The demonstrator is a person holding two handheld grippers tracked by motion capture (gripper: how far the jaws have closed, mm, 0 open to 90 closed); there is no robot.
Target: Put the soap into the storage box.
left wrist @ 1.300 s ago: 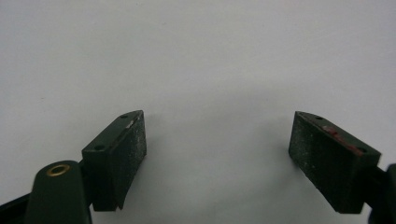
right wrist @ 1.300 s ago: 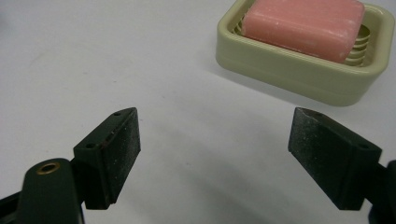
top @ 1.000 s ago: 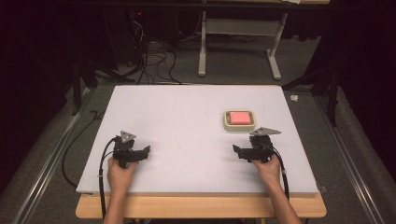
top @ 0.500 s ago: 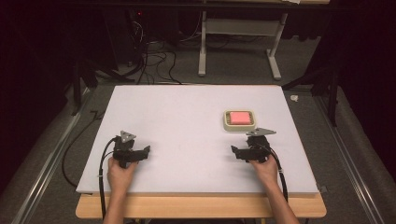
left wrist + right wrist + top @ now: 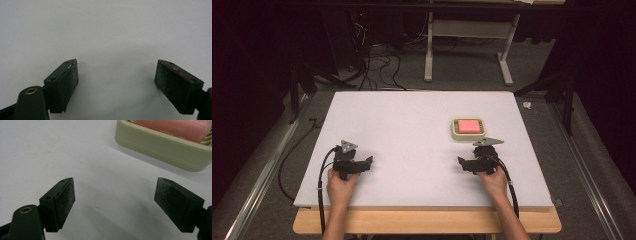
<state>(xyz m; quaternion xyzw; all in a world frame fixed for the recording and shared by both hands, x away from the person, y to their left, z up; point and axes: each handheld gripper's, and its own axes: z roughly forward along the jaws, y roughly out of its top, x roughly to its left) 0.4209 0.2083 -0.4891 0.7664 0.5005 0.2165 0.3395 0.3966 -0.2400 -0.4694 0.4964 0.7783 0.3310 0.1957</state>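
Right tool (image 5: 113, 206): jaws wide apart, empty, low over the white surface (image 5: 412, 130), aimed just short of the soap dish (image 5: 162, 150). Left tool (image 5: 116, 87): jaws also apart, empty, well away from the dish. Pink soap bar (image 5: 468, 125) sits in the dish, right-centre. Looks like pre-approach; next move calls for advancing the right tool to straddle the bar. No readable labels.

A pink soap bar (image 5: 467, 125) lies flat in a cream square dish (image 5: 454, 131) on the table's right half.
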